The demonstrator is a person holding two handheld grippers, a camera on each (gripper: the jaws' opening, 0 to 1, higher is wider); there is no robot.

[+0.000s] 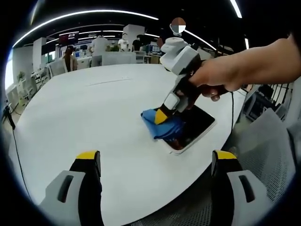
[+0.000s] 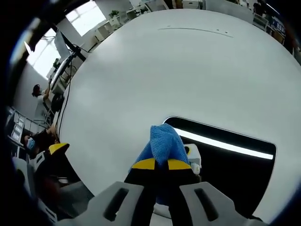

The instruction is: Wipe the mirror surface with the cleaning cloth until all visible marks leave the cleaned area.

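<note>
A wide white round table [image 1: 94, 113] stands in an open office, with desks and people far behind under ceiling light strips.

In the right gripper view, the right gripper [image 2: 161, 164] has its yellow-tipped jaws pressed together on a bunched blue cloth [image 2: 163, 141], which sticks out ahead of the tips. The cloth's front end rests at the near corner of the mirror [image 2: 225, 160], a dark rounded rectangle with a white rim that reflects a ceiling light strip. From these jaws the mirror's long side runs off to the right and slightly away, so most of the glass lies to the right of the cloth. I would judge the wiping stroke must travel that way, along the long side. No marks can be made out on the dark glass.

In the left gripper view, the left gripper [image 1: 157, 162] hangs over the near table edge with its jaws spread wide and nothing between them, well apart from the mirror. A hand [image 1: 214, 77] holds the right gripper down on the cloth, so the right side is clearly the nearer one.
</note>
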